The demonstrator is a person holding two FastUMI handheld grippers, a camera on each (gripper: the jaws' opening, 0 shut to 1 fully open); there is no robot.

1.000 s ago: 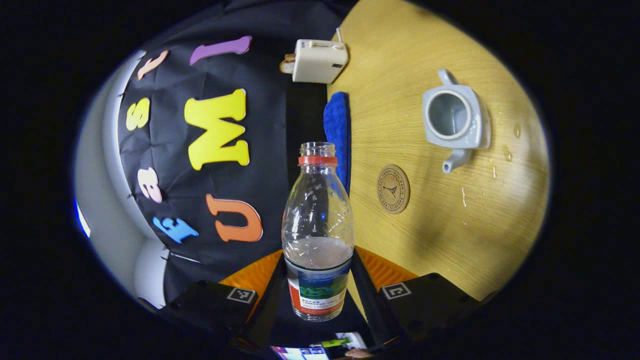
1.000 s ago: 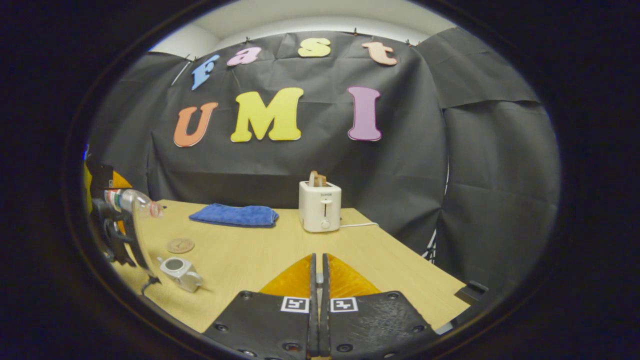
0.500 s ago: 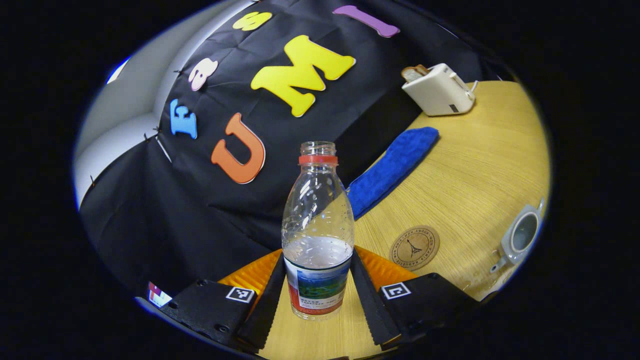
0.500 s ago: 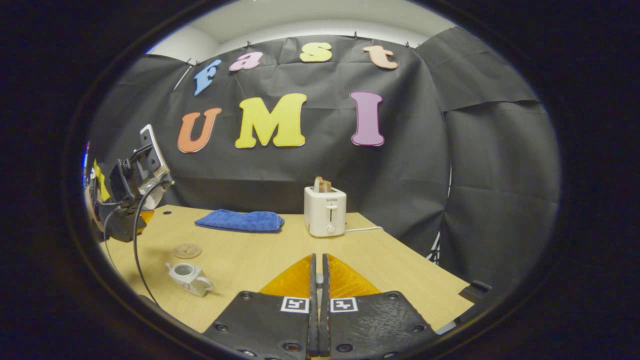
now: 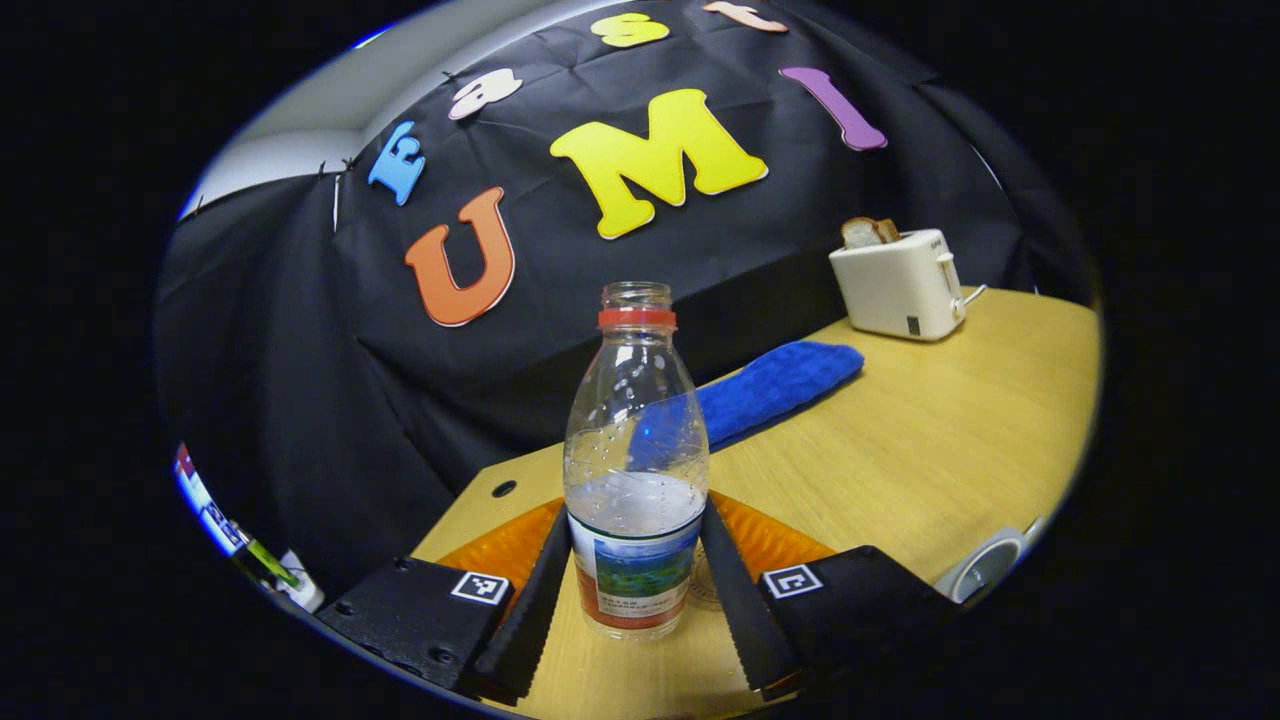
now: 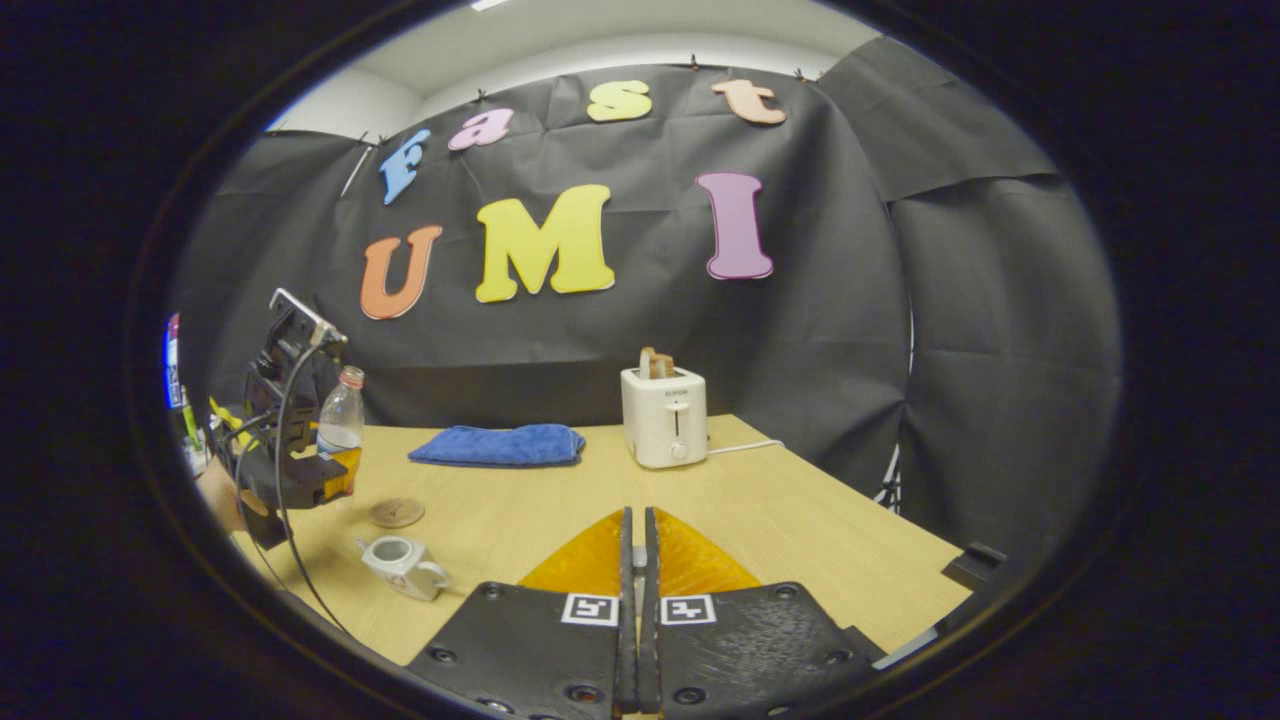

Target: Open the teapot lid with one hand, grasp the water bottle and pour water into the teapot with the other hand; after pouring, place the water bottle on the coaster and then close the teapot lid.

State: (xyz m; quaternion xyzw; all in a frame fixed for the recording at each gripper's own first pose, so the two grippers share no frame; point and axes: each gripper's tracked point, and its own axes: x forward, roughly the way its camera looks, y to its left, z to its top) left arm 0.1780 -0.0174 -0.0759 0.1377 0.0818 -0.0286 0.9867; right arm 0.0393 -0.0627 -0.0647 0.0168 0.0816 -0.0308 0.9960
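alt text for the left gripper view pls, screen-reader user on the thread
An uncapped water bottle, upright and partly full, is clamped between the left gripper fingers above a wooden table. Behind it lie a blue cloth and a white toaster holding toast; the open teapot peeks in at lower right.

Little can be read. The toaster, standing toward the table's far edge, carries a small dark brand word on its front, too small to make out. The water bottle has a printed label with fine lines of unreadable text. The coaster bears a stamped emblem, illegible.
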